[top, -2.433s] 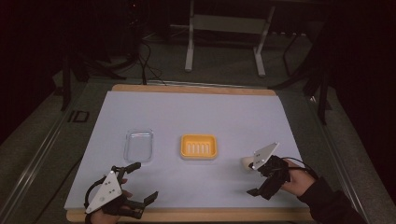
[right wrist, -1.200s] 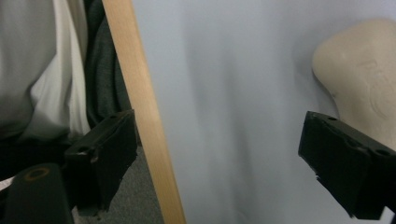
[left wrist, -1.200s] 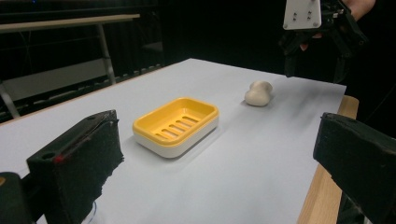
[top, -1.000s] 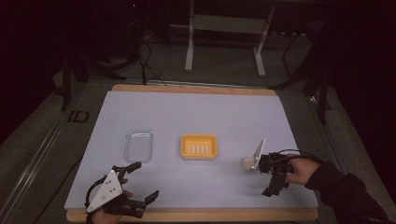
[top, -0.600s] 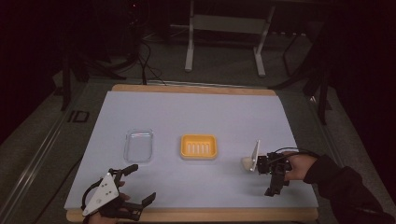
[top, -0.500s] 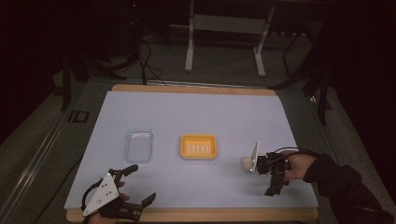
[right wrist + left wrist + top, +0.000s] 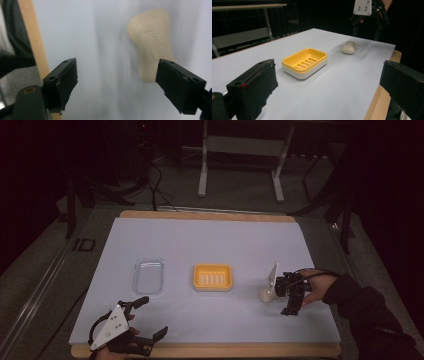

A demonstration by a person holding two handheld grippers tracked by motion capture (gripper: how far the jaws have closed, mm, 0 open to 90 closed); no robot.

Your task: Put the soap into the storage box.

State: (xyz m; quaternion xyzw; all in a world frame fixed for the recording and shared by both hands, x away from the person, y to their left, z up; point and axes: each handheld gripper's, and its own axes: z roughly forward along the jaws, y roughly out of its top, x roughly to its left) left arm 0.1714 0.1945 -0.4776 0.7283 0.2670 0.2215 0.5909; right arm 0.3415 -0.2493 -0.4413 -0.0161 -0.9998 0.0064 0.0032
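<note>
A cream bar of soap (image 7: 265, 294) lies on the white table cover, right of a yellow soap dish (image 7: 213, 277). My right gripper (image 7: 286, 298) hovers just right of the soap, pointing down at the table. In the right gripper view its jaws stand wide, and the soap (image 7: 152, 42) lies beyond the right jaw, touching neither pad. The jaws of the right gripper (image 7: 120, 80) have just been closing, with bare table between them. My left gripper (image 7: 152, 316) rests open at the front left; from the left gripper view (image 7: 328, 85) the dish (image 7: 304, 62) and soap (image 7: 349, 47) lie ahead.
A clear plastic tray (image 7: 148, 276) sits left of the dish. The table's wooden edge (image 7: 200, 351) runs along the front. A person's dark sleeve (image 7: 370, 312) comes in from the right. Metal stand legs (image 7: 240, 165) are on the floor behind the table.
The right gripper has shifted left to the soap and tipped from level to pointing down. The left gripper has stayed about where it was.
</note>
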